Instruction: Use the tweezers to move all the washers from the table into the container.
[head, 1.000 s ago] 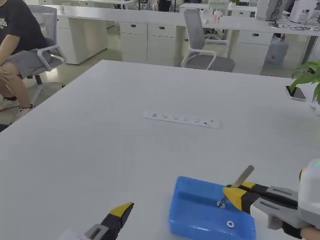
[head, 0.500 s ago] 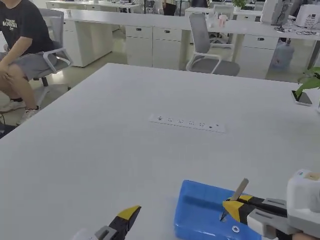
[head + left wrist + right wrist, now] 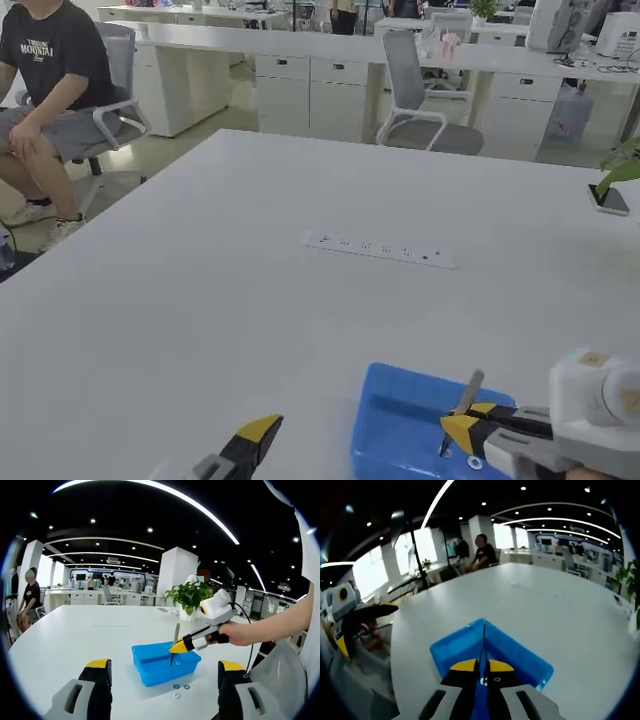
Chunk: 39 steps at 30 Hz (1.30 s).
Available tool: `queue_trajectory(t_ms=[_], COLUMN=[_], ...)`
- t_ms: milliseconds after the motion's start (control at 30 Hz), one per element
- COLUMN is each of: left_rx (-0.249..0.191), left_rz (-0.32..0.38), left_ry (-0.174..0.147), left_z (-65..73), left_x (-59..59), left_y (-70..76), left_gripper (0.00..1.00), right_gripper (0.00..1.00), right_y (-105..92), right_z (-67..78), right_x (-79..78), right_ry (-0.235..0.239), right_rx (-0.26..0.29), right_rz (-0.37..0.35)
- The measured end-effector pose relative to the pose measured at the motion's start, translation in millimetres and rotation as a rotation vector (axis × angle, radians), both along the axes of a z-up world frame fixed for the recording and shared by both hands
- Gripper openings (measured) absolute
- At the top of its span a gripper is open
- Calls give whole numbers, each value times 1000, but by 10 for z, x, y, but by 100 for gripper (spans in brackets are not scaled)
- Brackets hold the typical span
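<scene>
**Three washers (image 3: 176, 686) on the tabletop (image 3: 70, 640), beside the container (image 3: 150, 674)**

The right tool (image 3: 458, 428) is closed narrow on the tweezers (image 3: 466, 390), gripping them between its yellow tips. The tweezers stand tilted, with their points down inside the blue container and their upper end rising above the jaws. Whether the points hold anything cannot be told. In the head view a single washer (image 3: 474, 462) lies on the container floor, just beside the tweezer points. The left tool (image 3: 164, 666) is spread wide and holds nothing. It is on the near side of the container, apart from it. In the left gripper view the three washers lie close together on the tabletop, just beside the container's near wall. A power strip (image 3: 380, 249) lies farther out on the tabletop.
</scene>
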<state>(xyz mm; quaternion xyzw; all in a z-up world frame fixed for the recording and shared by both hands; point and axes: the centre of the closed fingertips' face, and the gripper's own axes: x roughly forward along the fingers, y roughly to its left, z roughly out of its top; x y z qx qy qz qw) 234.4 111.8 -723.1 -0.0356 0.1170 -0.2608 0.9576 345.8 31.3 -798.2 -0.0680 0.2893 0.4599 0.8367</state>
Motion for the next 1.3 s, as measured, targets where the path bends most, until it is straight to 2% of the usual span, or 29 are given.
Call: queue_trajectory(t_ms=[333, 733, 833, 1300], left_rx=[3, 10, 9, 10], left_rz=[4, 5, 6, 7], left_ry=[4, 7, 7, 13], left_z=[22, 0, -7, -25], left_x=[0, 13, 16, 12], left_y=[-20, 0, 8, 12], left_gripper=[89, 89, 89, 89], right_gripper=[3, 4, 4, 4], right_y=[-17, -27, -28, 22], right_z=[-121, -124, -73, 334], right_x=[-28, -6, -6, -20], right_ry=[16, -4, -24, -103], right_rx=[-28, -25, -13, 81], right_rz=[4, 5, -5, -31])
